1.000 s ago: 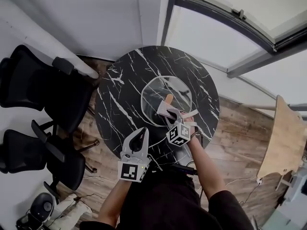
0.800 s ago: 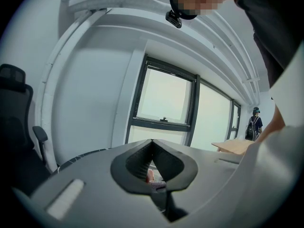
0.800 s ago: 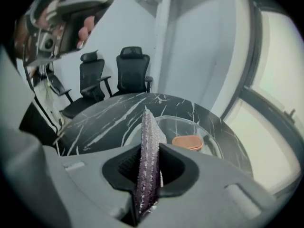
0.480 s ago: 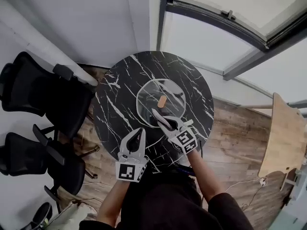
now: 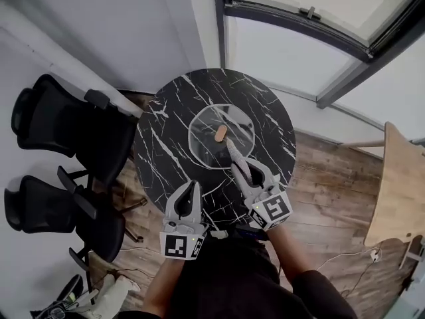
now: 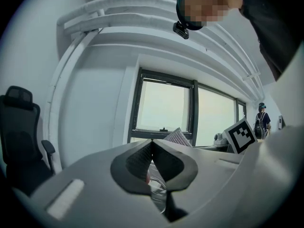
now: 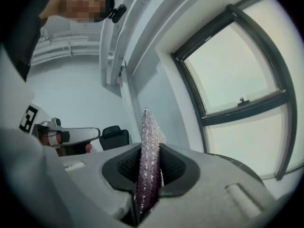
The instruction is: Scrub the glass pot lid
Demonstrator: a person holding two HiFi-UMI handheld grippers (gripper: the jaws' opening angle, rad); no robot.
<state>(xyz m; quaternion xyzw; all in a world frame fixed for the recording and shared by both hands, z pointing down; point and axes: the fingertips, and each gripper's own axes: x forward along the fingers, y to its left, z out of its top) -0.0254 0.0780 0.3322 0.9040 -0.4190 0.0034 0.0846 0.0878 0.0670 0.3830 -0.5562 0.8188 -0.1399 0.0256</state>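
Observation:
The glass pot lid (image 5: 207, 126) lies flat on the round black marble table (image 5: 166, 138), with its brown knob (image 5: 221, 133) at the centre. My right gripper (image 5: 243, 170) hovers by the lid's near rim, shut on a sparkly pinkish scrub pad (image 5: 236, 155). In the right gripper view the pad (image 7: 148, 165) stands upright between the jaws and points at the wall and window. My left gripper (image 5: 192, 187) is over the table's near edge, left of the right one, its jaws shut with nothing between them (image 6: 152, 142). Part of the lid (image 6: 159, 194) shows below its jaws.
Two black office chairs (image 5: 60, 131) stand left of the table. A window (image 5: 319, 5) and white wall lie beyond it. A wooden tabletop (image 5: 402, 185) is at the far right, over a wood plank floor (image 5: 325, 178).
My right gripper has drawn back with the pad from over the lid toward the table's near edge. The left gripper has hardly moved.

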